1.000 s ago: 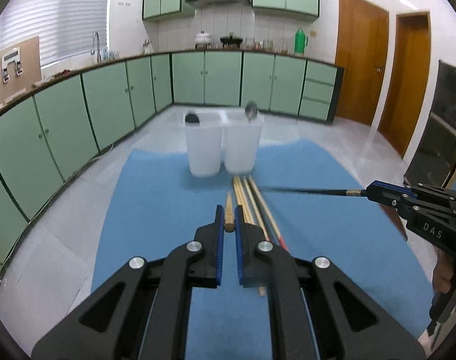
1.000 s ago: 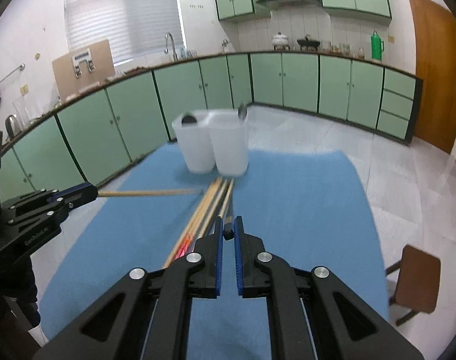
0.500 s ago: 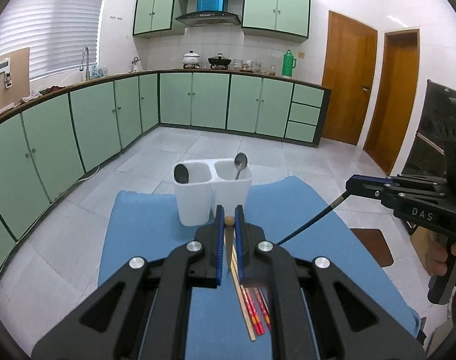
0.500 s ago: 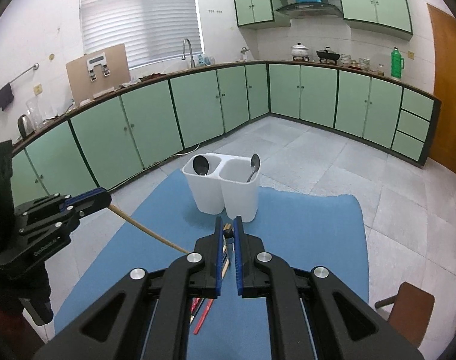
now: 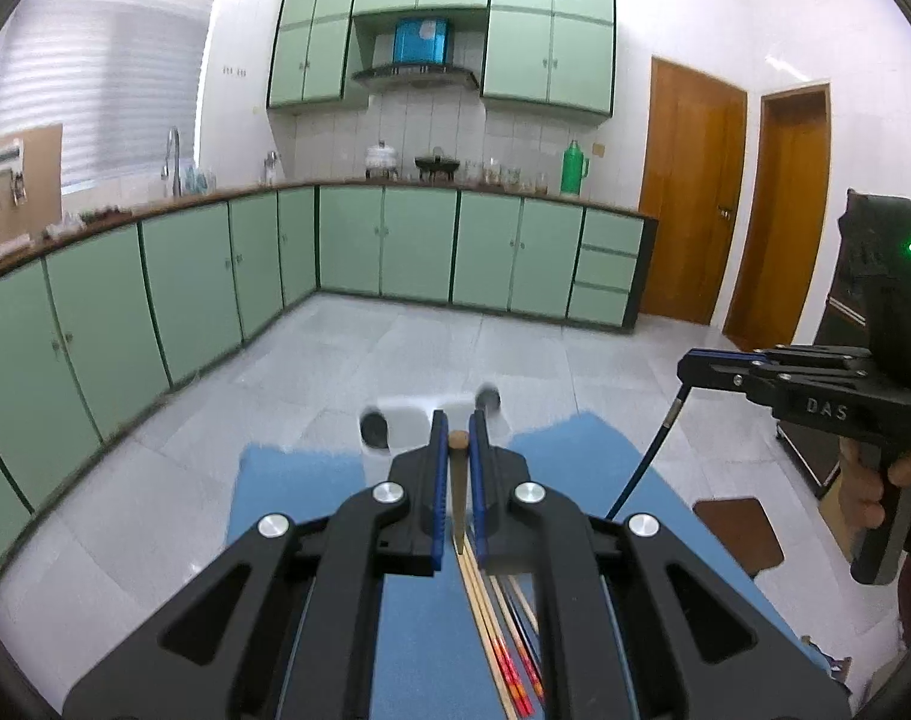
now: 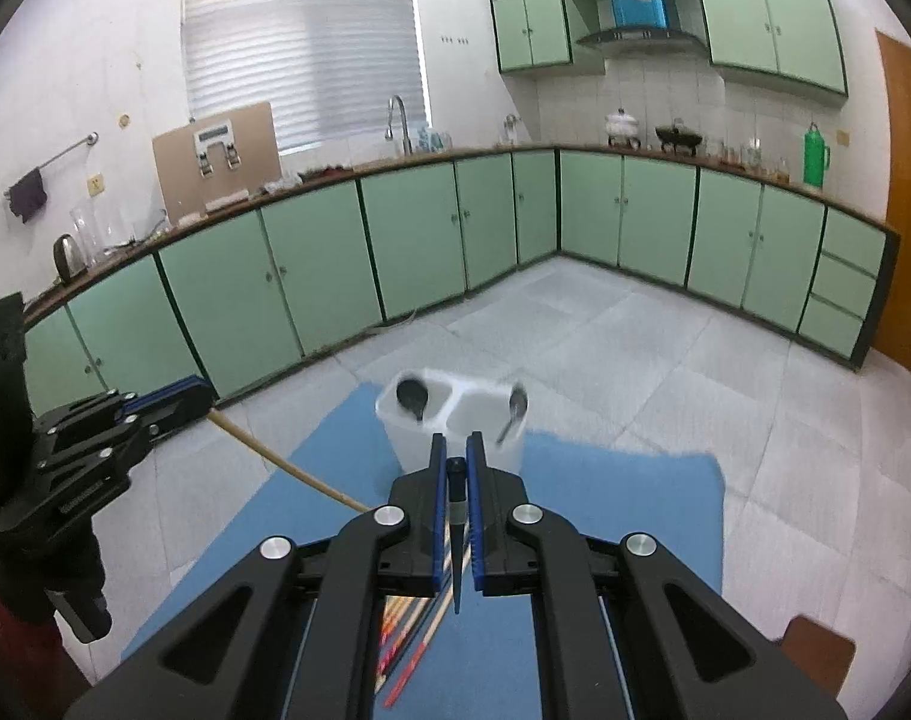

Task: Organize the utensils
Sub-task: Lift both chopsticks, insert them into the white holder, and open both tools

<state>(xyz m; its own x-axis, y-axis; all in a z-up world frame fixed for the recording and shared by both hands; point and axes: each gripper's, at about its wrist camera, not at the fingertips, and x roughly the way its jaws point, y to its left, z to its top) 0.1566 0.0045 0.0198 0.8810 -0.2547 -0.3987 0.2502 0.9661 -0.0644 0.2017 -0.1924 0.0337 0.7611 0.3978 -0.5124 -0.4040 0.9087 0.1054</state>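
My left tongs (image 5: 457, 450) are closed tight on a wooden chopstick (image 5: 458, 483), pinched near its blunt end so the long tapered part hangs down clear of the bench (image 5: 311, 486). My right tongs (image 6: 453, 471) are closed the same way on a dark chopstick (image 6: 456, 516), its point hanging below the pads. I judge a grip near the top lets each stick drop point-first into a cup. The rest of the chopsticks (image 5: 503, 654) lie bunched on the blue mat under both tongs. Beyond stands the white two-cup holder (image 6: 455, 414), a dark spoon (image 6: 411, 397) in one cup and a metal spoon (image 6: 513, 411) in the other.
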